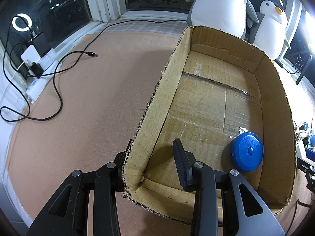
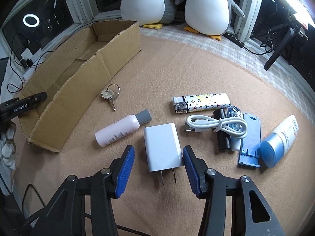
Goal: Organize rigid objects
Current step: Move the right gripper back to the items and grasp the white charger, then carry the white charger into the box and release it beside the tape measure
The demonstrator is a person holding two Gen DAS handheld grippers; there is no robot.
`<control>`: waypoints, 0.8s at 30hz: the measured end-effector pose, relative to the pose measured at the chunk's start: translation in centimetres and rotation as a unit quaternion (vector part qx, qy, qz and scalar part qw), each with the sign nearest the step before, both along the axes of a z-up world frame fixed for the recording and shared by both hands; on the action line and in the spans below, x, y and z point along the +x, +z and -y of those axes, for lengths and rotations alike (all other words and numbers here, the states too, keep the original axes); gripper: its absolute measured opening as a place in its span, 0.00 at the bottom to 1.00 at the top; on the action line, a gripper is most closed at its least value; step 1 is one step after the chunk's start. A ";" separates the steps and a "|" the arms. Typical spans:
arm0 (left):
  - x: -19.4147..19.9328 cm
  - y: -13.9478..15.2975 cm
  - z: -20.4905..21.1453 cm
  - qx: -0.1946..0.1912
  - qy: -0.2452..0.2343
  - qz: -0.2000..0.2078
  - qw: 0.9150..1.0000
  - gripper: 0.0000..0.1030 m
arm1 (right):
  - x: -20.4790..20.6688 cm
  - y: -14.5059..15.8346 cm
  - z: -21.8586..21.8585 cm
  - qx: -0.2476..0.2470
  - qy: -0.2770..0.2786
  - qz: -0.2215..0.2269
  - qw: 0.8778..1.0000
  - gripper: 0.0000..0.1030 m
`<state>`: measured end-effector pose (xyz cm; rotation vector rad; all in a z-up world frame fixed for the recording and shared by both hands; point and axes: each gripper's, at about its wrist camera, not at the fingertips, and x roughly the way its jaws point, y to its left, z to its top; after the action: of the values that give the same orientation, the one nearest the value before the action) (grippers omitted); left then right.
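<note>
— Where's your right gripper (image 2: pixel 158 166)?

— Low over the white plug-in charger block (image 2: pixel 161 147) on the tan mat (image 2: pixel 196 63). My blue pads sit either side of it, not pressing yet.

— And your left gripper (image 1: pixel 149 169)?

— Clamped on the near wall of the shallow brown cardboard box (image 1: pixel 275 90). A round blue tape measure (image 1: pixel 247 151) lies inside, near the right wall.
</note>
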<state>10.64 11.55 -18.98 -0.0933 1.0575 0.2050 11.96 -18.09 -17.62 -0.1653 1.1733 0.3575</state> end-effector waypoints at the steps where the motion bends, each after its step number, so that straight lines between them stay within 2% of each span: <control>1: 0.0 0.0 0.0 0.000 0.000 0.000 1.000 0.35 | 0.1 -0.1 0.0 -0.001 0.000 -0.003 1.000 0.41; 5: 0.0 0.0 0.0 0.000 0.000 0.000 1.000 0.35 | 0.3 -0.5 0.1 0.002 -0.002 -0.013 1.000 0.31; 24: 0.0 0.0 0.0 0.000 0.000 0.000 1.000 0.35 | -0.5 -0.2 0.8 0.021 -0.018 -0.006 1.000 0.31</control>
<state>10.63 11.53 -18.99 -0.0929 1.0572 0.2046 11.45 -18.91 -17.77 -0.1063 1.1789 0.3511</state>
